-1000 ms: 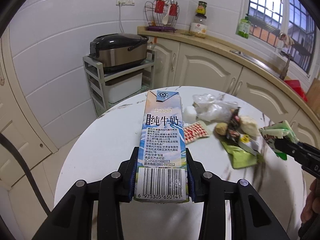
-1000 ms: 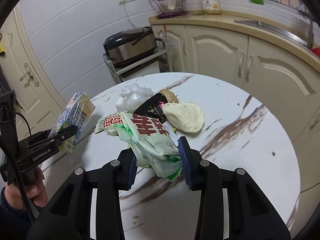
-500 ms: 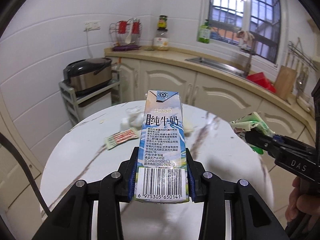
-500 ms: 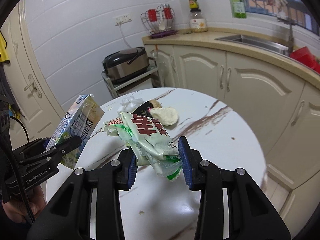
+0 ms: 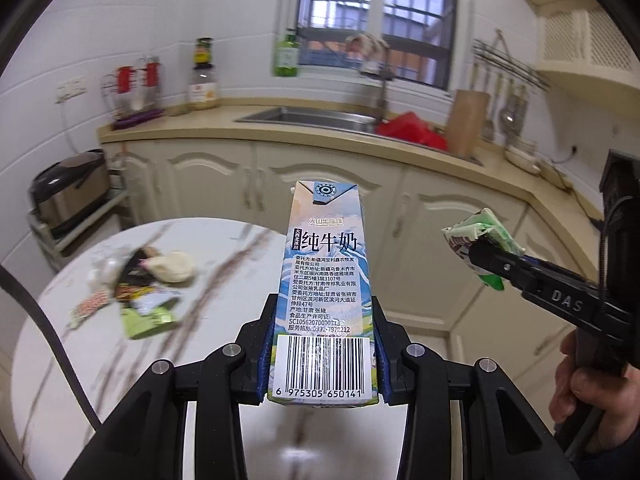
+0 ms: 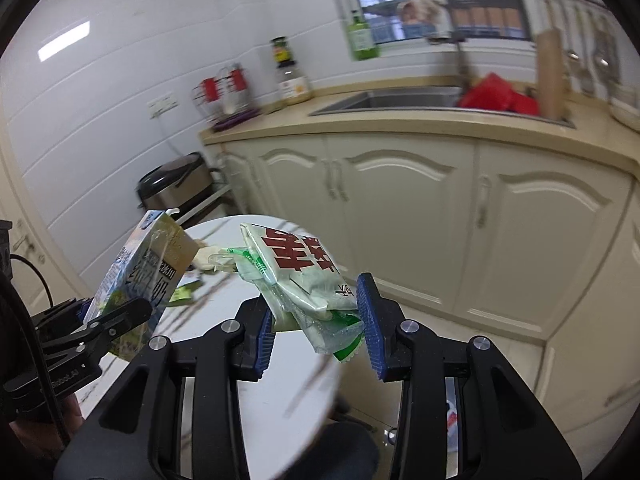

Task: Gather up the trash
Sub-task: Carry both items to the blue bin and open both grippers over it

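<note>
A: While both hands are raised over the round marble table (image 5: 248, 240), what does each gripper carry?

B: The left gripper (image 5: 322, 354) has its blue pads pressed against both sides of a milk carton (image 5: 326, 280). The right gripper (image 6: 316, 326) has its fingers closed to a narrow gap on a crumpled green-and-white wrapper (image 6: 296, 276).

A: State the pose of each.

B: Both point forward and downward, toward the cream cabinet doors (image 6: 404, 216). In the left wrist view a hand (image 5: 584, 384) grips the right tool's handle at the right edge.

A: How does the carton lie?

B: Its long axis runs along the fingers, barcode end at the pads, gabled top pointing away and upward.

A: And the wrapper?

B: It extends forward and to the left from the pads, red print facing up.

A: What remains on the table?

B: A loose trash pile (image 5: 140, 292) sits at its left side, well apart from both grippers.
</note>
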Demonstrator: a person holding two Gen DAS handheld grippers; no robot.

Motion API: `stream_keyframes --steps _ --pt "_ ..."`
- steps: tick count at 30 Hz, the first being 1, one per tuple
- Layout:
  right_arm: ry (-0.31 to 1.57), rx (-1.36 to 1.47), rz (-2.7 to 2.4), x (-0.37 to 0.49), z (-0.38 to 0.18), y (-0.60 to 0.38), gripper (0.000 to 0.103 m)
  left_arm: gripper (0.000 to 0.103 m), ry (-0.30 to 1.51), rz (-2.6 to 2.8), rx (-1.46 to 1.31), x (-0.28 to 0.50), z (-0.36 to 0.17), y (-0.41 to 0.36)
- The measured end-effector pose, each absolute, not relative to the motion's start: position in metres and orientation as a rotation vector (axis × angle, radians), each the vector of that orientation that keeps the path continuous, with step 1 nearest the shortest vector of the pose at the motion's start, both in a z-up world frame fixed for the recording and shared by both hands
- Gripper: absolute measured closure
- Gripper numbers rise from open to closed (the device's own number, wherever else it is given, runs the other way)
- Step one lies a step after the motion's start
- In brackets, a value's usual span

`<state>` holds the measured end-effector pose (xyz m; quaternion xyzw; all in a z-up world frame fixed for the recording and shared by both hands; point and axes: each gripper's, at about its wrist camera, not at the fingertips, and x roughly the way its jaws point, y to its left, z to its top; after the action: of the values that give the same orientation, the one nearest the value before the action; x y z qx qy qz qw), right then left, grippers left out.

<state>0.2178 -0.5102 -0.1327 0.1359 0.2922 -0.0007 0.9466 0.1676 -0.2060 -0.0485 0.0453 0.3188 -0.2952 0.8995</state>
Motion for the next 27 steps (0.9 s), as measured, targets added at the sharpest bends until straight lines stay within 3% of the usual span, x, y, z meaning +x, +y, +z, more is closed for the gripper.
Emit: stream_keyframes --steps 8,17,27 --pt "0.643 0.386 -0.152 0.191 -0.174 -0.601 0.068 0.067 0.770 -0.753 0.167 0.181 -0.070 -0.294" --pt "0.787 0.596 -0.233 0.187 -0.279 -0.681 0.068 0.066 1.033 -0.843 0.243 0.242 -0.132 -0.382" --pt "0.929 0.709 -0.289 0.200 -0.366 -0.718 0.067 0.065 1.174 -0.823 0.358 0.291 -0.193 -0.458"
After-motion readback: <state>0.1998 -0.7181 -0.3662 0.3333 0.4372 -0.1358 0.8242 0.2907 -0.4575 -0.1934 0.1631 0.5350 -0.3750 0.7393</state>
